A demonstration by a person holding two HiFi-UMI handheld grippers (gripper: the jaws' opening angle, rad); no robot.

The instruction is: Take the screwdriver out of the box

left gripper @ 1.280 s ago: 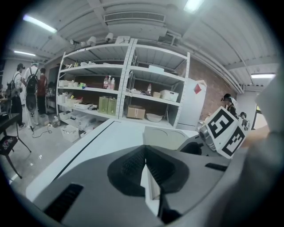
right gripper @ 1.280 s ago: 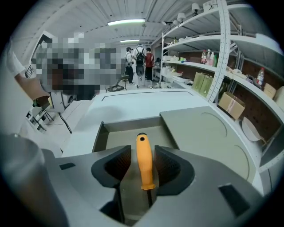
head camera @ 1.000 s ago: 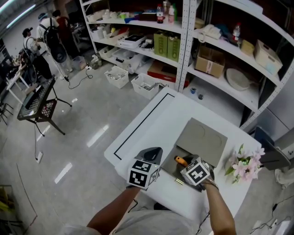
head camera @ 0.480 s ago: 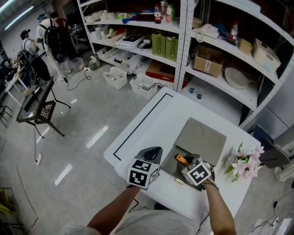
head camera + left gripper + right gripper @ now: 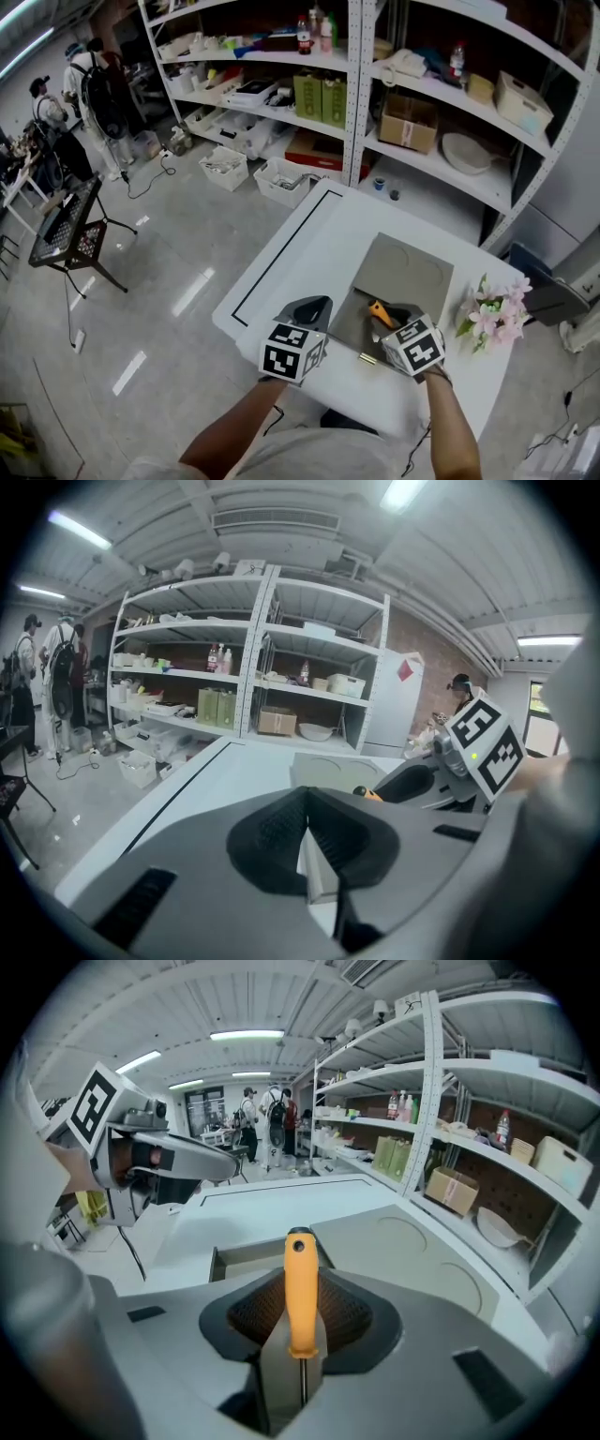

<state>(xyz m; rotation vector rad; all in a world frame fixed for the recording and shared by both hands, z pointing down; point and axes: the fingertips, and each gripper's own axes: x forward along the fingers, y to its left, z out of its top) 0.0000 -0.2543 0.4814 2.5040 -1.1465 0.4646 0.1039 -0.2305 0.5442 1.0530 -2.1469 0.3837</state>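
1. The right tool point(image 5: 300, 1327) is gripping the screwdriver point(image 5: 301, 1290). Both pads are pressing on the orange handle; the handle's end is pointing away from the hand and the thin shaft is running back between the jaws.
2. In the head view, the screwdriver point(image 5: 379, 313) is sitting over the open box point(image 5: 349, 330), near the counter's point(image 5: 309, 239) near edge. Whether its tip is clearing the box wall cannot be told.
3. The lid point(image 5: 405, 272) is lying flat beyond the box, reaching toward the counter's far right corner.
4. The left tool point(image 5: 307, 841) is holding its jaws together with nothing between them. It is hovering just beside the box's left side, over the near edge.
5. The counter's left half is showing bare white surface out to a black line point(image 5: 279, 255) running along the left and far edges.
6. Flowers point(image 5: 493, 314) are sitting at the right edge, near the lid.
7. Shelves point(image 5: 422, 103) are standing close behind the far edge; open floor point(image 5: 159, 281) is lying left of the counter.
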